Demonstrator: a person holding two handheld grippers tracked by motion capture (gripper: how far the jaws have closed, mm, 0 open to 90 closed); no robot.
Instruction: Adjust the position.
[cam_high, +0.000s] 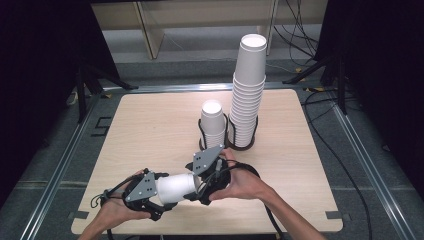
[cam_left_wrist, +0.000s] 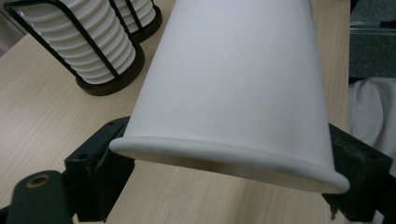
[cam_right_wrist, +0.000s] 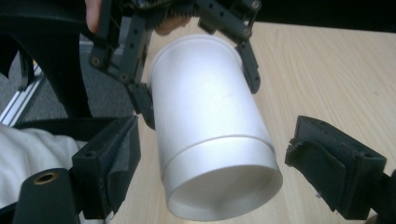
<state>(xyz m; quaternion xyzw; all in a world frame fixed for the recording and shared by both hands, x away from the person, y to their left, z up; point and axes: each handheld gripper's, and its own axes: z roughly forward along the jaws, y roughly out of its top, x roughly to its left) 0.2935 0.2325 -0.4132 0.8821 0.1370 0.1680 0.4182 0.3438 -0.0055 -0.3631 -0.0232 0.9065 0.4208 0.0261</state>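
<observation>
Pale wood covers the square table (cam_high: 150, 125), which stands on a grey floor with dark curtains at both sides. At the near edge a person holds a white paper cup (cam_high: 176, 188) on its side, just above the tabletop, between two hand-held grippers. In the right gripper view a second rim line shows partway along the cup, so it looks like two cups nested together, one pulled partly out of the other.

The left gripper (cam_high: 156, 196) has its jaws closed on the wide rim end; in the left gripper view the black pads press both sides of the rim. The right gripper (cam_high: 201, 184) sits at the narrow bottom end. Its jaws stand wide on either side of the cup with clear gaps, so it is not holding anything.

Beyond the hands, toward the far middle of the table, stand two black wire holders. The left one carries a short stack of cups (cam_high: 212, 125). The right one carries a tall stack (cam_high: 247, 95), and its top cup leans slightly.

Judging by this, the work is sorting or separating cups. The pair in hand is not yet pulled apart, and neither cup has been set on a stack.
</observation>
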